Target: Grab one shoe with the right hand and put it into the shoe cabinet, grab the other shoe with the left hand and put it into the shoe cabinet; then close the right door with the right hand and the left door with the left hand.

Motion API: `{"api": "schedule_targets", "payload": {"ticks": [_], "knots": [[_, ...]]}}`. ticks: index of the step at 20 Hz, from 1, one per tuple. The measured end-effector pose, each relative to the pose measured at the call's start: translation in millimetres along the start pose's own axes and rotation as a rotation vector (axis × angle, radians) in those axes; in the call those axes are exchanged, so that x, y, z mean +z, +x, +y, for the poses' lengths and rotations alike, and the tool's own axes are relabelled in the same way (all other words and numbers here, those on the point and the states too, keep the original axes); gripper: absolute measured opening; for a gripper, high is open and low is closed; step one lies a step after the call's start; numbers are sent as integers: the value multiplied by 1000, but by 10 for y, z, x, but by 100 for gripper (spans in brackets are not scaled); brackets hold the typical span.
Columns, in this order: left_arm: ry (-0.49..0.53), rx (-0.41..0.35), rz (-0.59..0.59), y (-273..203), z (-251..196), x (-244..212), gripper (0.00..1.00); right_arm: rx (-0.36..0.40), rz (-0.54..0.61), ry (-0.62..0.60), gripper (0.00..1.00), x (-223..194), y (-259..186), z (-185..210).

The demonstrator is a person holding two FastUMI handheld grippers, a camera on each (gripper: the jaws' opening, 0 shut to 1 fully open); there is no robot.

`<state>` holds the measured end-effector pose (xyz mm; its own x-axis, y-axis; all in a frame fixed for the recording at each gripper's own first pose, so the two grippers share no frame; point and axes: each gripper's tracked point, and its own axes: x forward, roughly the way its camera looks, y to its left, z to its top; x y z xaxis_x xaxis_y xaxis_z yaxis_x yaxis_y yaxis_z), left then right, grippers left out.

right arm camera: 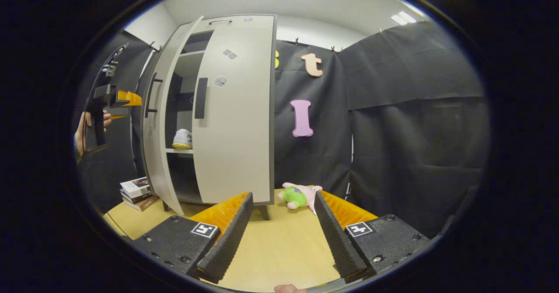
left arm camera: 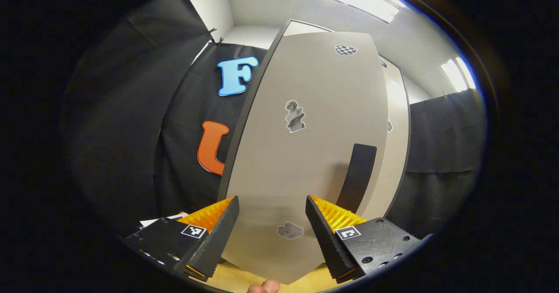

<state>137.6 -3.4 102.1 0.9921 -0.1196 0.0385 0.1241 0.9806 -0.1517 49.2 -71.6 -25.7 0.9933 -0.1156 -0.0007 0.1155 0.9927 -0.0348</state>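
In the left gripper view, the left gripper [left arm camera: 272, 223] has its fingers apart with nothing between them, and it stands very close in front of the left door [left arm camera: 305, 153] of the shoe cabinet. The door has a dark vertical handle [left arm camera: 358, 177] near its right edge and some small stickers [left arm camera: 295, 116] on its face. Behind it the edge of the right door [left arm camera: 395, 144] is visible.

In the right gripper view, the right gripper [right arm camera: 283, 232] hangs over the wooden tabletop [right arm camera: 279, 249], its fingers also apart and empty. A little farther on the tabletop lies a green and pink plush toy [right arm camera: 299, 196], just beside the cabinet's foot. The shoe cabinet [right arm camera: 209, 109] stands behind, its right door [right arm camera: 238, 118] shut and its left door [right arm camera: 159, 122] partly open. In the gap between the doors, one white shoe [right arm camera: 182, 138] sits on a shelf [right arm camera: 179, 151]. A stack of books [right arm camera: 137, 192] lies on the tabletop left of the cabinet. At the far left, a hand [right arm camera: 83, 131] holds the left gripper [right arm camera: 115, 98] near the outer side of the open door.
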Motion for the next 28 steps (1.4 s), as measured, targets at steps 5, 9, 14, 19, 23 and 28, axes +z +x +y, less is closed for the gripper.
{"api": "schedule_targets", "payload": {"ticks": [5, 9, 14, 19, 23, 28], "knots": [[54, 23, 11, -365, -1, -213, 92, 35, 3, -7, 92, -43, -65, 130], [75, 12, 43, -745, -111, -480, 92, 57, 2, -9, 92, -48, -142, 196], [102, 10, 72, -1184, -321, -834, 92, 73, 1, -6, 89, -60, -219, 250], [232, -32, 106, -1541, -639, -1303, 92, 91, 17, -11, 92, -167, -281, 345], [241, -89, 146, -1814, -991, -1607, 92, 117, 34, -16, 89, -222, -349, 405], [202, -77, 166, -2043, -1083, -1803, 91, 116, 44, -15, 92, -283, -425, 374]]}}
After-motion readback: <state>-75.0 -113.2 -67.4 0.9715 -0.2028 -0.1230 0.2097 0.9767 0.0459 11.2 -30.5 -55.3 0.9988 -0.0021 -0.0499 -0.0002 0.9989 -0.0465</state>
